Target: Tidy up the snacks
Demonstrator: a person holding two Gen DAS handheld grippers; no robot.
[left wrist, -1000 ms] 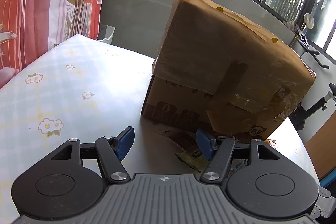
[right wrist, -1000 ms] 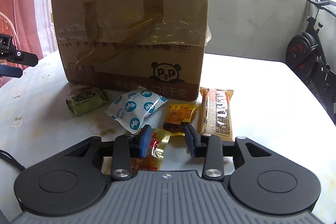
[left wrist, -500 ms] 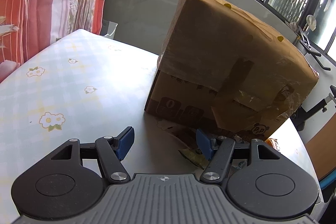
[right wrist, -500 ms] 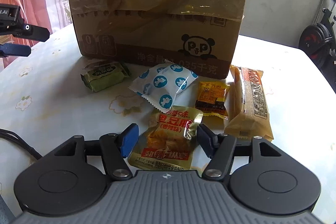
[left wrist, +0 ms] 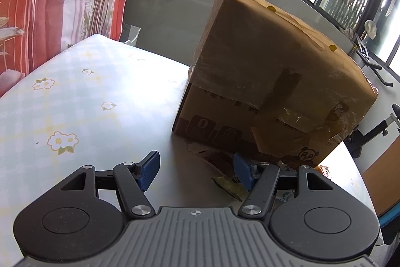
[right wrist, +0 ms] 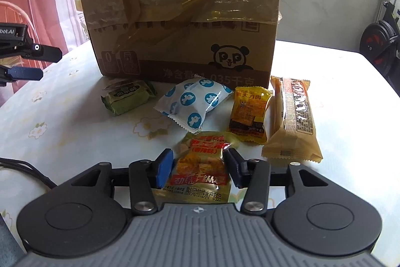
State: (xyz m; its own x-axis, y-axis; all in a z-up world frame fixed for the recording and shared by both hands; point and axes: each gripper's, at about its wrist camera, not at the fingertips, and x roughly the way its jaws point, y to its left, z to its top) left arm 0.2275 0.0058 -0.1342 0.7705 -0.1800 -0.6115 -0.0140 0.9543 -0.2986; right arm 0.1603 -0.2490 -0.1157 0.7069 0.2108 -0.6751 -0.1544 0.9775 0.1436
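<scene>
The gold and red snack pouch [right wrist: 200, 169] lay flat on the worktop [right wrist: 337, 96], closest to its near edge, directly between the blue pads of the right claw [right wrist: 197, 168]. The jaws of that claw were closing, one pad on each side of the pouch; whether the pads already pressed on it could not be told, and the pouch rested on the worktop.

Four more packets lay in a loose row just beyond it. From left to right these were a green packet [right wrist: 128, 98], a white packet with blue spots [right wrist: 193, 103], a small orange packet [right wrist: 250, 114] and a long tan bar [right wrist: 292, 119]. The orange packet and the tan bar touched along one side. The white packet lay just in front of the cardboard box [right wrist: 180, 9].

The box stood upright toward the far edge of the worktop, taped across its front and printed with a panda face.

The left claw [left wrist: 196, 170] hovered over the left part of the worktop, near the box's left corner, with its jaws apart and nothing between them. In the right wrist view its fingers [right wrist: 32, 54] showed at the left edge.

A flowered cloth [left wrist: 60, 101] covered the worktop.
</scene>
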